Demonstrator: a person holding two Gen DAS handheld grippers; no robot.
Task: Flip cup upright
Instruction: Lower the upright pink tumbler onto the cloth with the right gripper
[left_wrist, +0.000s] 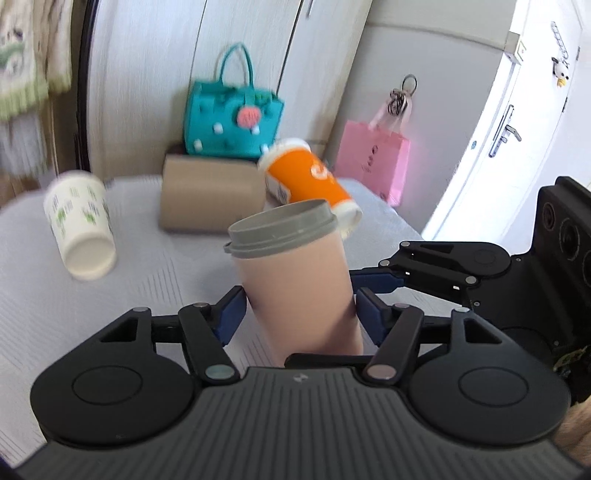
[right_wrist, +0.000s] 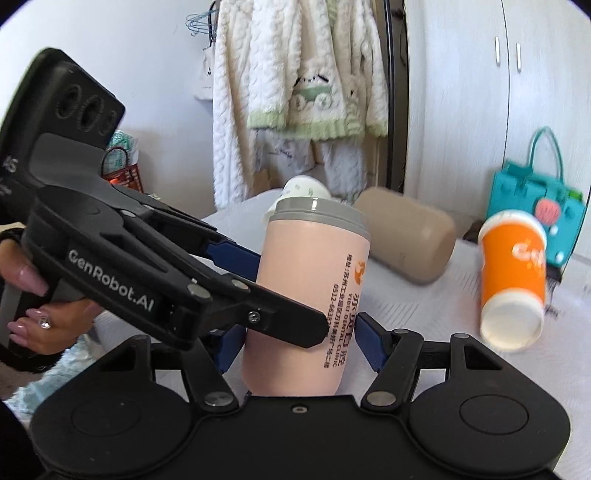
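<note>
A pink cup (left_wrist: 295, 280) with a grey lid stands nearly upright, lid up, between the blue pads of both grippers. My left gripper (left_wrist: 298, 314) is shut on its lower body. My right gripper (right_wrist: 300, 343) also closes on the pink cup (right_wrist: 310, 295); in the left wrist view its fingers (left_wrist: 373, 277) touch the cup's right side. In the right wrist view the left gripper's fingers (right_wrist: 236, 254) reach in from the left. An orange cup (left_wrist: 314, 177) lies on its side behind, also in the right wrist view (right_wrist: 513, 273).
A white cup with green print (left_wrist: 79, 221) lies tipped on the grey bed cover (left_wrist: 37, 295). A tan box (left_wrist: 210, 195), a teal handbag (left_wrist: 232, 118) and a pink paper bag (left_wrist: 376, 158) stand behind. Clothes (right_wrist: 295, 74) hang by the wardrobe.
</note>
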